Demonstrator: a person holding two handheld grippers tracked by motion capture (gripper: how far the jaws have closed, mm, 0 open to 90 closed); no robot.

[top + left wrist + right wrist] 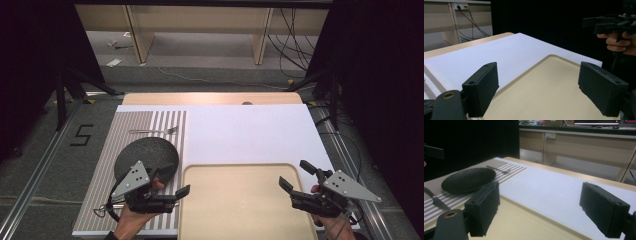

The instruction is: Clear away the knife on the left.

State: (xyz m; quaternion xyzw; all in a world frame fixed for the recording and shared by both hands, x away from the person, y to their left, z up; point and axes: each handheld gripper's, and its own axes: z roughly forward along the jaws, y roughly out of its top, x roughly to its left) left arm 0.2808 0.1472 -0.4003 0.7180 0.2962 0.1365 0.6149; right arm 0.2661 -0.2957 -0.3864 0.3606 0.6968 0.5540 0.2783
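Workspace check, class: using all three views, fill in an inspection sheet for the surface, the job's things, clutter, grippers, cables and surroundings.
Surface: white board on a wooden table; striped placemat at left, beige tray in front.
Job's things: black plate on the placemat, fork beyond it, knife beside it; the tray holds nothing.
Clutter: nothing seen on the board.
Grippers: left gripper and right gripper both open, holding nothing, at the tray's two sides.
Cables: a cable trails from the left gripper; loose wires on the floor behind.
Surroundings: wooden desks, black curtains.
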